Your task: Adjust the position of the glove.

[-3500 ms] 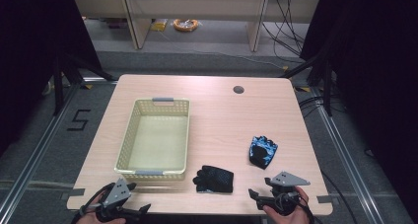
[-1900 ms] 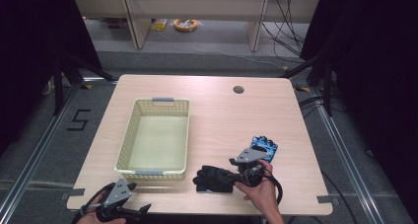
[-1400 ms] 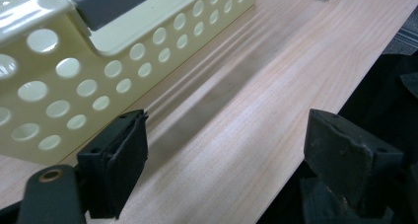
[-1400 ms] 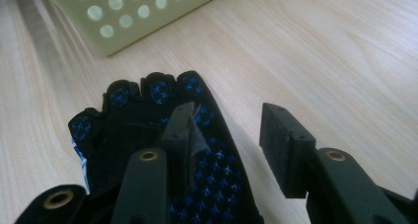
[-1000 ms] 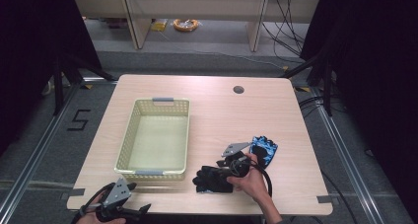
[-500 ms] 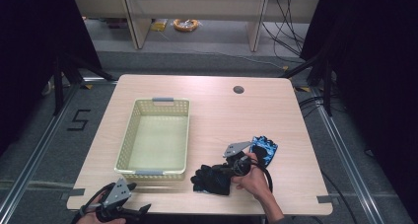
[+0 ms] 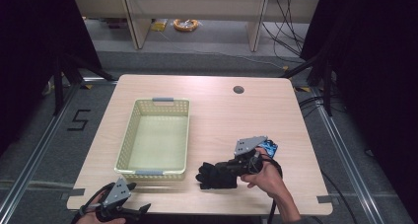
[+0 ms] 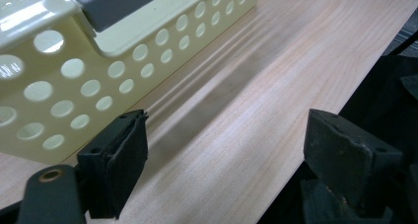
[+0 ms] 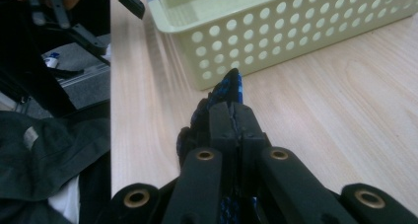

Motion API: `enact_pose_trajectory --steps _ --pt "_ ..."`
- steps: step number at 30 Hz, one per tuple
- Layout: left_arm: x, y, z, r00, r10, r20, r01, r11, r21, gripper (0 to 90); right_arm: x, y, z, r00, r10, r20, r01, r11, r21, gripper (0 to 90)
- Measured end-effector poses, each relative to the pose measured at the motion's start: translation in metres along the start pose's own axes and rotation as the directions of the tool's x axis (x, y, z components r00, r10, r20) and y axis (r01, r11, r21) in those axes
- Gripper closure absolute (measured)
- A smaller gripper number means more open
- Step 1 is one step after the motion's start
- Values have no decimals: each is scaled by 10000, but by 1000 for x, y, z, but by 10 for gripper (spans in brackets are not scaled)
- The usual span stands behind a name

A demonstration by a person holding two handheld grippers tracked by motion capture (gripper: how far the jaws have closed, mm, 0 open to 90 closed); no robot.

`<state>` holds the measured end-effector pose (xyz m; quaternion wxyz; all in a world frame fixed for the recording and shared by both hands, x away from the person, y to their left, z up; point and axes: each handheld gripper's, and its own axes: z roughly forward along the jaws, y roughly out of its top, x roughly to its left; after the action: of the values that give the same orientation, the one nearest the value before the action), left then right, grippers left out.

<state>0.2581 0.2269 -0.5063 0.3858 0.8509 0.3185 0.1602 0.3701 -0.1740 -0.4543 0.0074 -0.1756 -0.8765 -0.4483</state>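
A black glove (image 7: 213,175) lies bunched near the table's front, right of the basket. My right gripper (image 7: 227,168) is shut on its right end, pointing left. In the right gripper view the jaws (image 9: 239,120) are pressed together on the black-and-blue glove fabric (image 9: 229,88), which sticks out past the tips. A blue glove (image 7: 269,147) lies just behind that hand, partly hidden by the gripper's plate. My left gripper (image 7: 140,211) rests at the table's front left edge, open, with nothing between its jaws (image 8: 224,169).
A pale yellow perforated basket (image 7: 127,135) with grey handles stands left of centre, close to both grippers (image 8: 74,76) (image 9: 296,26). The wooden table (image 7: 222,110) has a round cable hole (image 7: 238,90) at the back right.
My right gripper has shut on the black glove and risen slightly with it, bunching the fabric. The left gripper has stayed put.
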Motion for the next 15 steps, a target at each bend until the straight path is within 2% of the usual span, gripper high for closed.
enact_pose_trajectory --steps 1,2,5,8,9,10,13,14,15 --pt "0 0 0 10000 0 0 0 10000 0 165 0 0 0 10000 0 0 0 10000 0 897" --pt "1 0 -1 10000 -55 15 55 9998 181 165 0 -1 -7 9999 83 -86 -84 9998 -171 897" --pt "0 0 -1 9999 -117 -22 117 9999 106 165 2 -2 -16 9998 93 -156 -101 9985 -532 897" --pt "0 0 0 9999 -95 -55 96 9999 142 165 3 -5 -22 9998 150 -113 -156 9985 -517 897" --pt "-1 -1 0 9996 -285 9 285 9995 155 165 2 -9 -25 9996 140 -235 -152 9986 -504 897" --pt "-1 -1 0 9998 -176 -39 176 9997 149 165 2 -11 -26 9993 271 -240 -282 9984 -481 897" --pt "0 -1 1 9997 -217 -68 218 9996 197 165 -2 -18 -24 9984 401 -403 -413 9987 -293 897" --pt "-1 -1 2 9996 -168 -240 172 9997 154 165 -3 -20 -23 9974 520 -495 -530 9984 -196 897" --pt "-1 -1 2 9996 -168 -240 172 9997 154 165 -3 -20 -23 9974 520 -495 -530 9984 -196 897"
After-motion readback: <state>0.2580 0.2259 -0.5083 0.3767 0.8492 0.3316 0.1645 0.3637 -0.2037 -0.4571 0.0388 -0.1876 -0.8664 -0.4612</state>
